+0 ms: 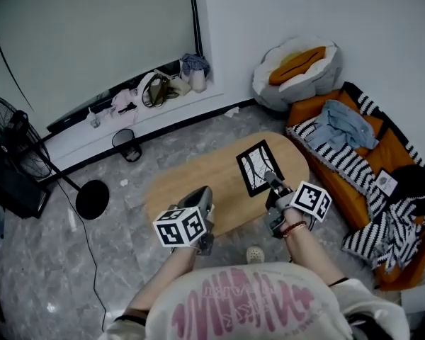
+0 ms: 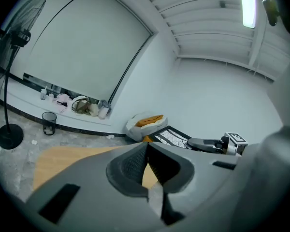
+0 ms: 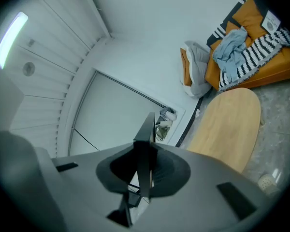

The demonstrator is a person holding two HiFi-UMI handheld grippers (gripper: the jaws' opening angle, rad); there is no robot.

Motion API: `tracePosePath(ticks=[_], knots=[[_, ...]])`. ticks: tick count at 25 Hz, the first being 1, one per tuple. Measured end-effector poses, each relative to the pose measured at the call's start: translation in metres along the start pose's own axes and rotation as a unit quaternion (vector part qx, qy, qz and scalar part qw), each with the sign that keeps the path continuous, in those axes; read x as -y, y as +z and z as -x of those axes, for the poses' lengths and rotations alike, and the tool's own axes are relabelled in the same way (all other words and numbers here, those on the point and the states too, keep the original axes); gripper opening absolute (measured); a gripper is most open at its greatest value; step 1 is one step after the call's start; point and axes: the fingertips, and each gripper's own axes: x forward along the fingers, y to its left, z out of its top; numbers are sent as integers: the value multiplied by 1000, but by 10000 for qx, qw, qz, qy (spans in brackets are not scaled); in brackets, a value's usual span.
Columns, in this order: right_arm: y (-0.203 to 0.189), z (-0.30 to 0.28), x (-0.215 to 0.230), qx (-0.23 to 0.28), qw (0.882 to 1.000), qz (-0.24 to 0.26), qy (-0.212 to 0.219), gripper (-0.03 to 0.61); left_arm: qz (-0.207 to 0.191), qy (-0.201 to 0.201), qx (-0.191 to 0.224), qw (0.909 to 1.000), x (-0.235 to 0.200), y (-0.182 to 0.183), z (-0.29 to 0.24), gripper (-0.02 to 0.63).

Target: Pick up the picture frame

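Note:
The picture frame [image 1: 258,167] is black-edged with a white line drawing. It hangs above the oval wooden table [image 1: 191,190], tilted, with my right gripper [image 1: 271,179] shut on its near edge. In the right gripper view the frame [image 3: 146,134] stands edge-on between the pads of the right gripper [image 3: 144,162]. My left gripper [image 1: 202,195] is raised over the table's near left part, its jaws shut with nothing in them. The left gripper view shows its own jaws [image 2: 146,154] touching at the tips, with the frame [image 2: 171,137] and the right gripper [image 2: 210,144] beyond them to the right.
An orange sofa [image 1: 382,183] with a striped blanket and clothes stands at the right. A beanbag cushion [image 1: 297,69] sits in the far corner. At the left are a floor fan [image 1: 14,154] and a wastebasket [image 1: 126,144]. A slipper [image 1: 255,253] lies by the table.

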Motion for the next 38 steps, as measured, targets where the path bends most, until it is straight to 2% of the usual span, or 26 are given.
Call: tracePosePath(ticks=[4,7,14,18,22,28,38], knots=[[-9,19,-22,118,9994,126,285,52,-92,-188,183,9996,18,2,17,3],[-13,35,-29,173,9992,218,284,52,-147,-276,287,9991,31,0,28,3],[-31,62,-45,227,9980,395,437,52,-171,-267,236,9992,40,-17,53,3],[-42,77,-38,177,9984,483,223,52,-118,-235,228,9994,42,-24,63,3],[-48,85,-43,186,9980,454,407,52,-69,-202,223,9995,46,-32,73,3],[-63,100,-36,77,9984,442,333,52,-18,-167,227,9996,51,-44,86,3],[-83,113,-14,-111,9993,342,-60,52,171,-104,54,9998,48,-72,96,3]])
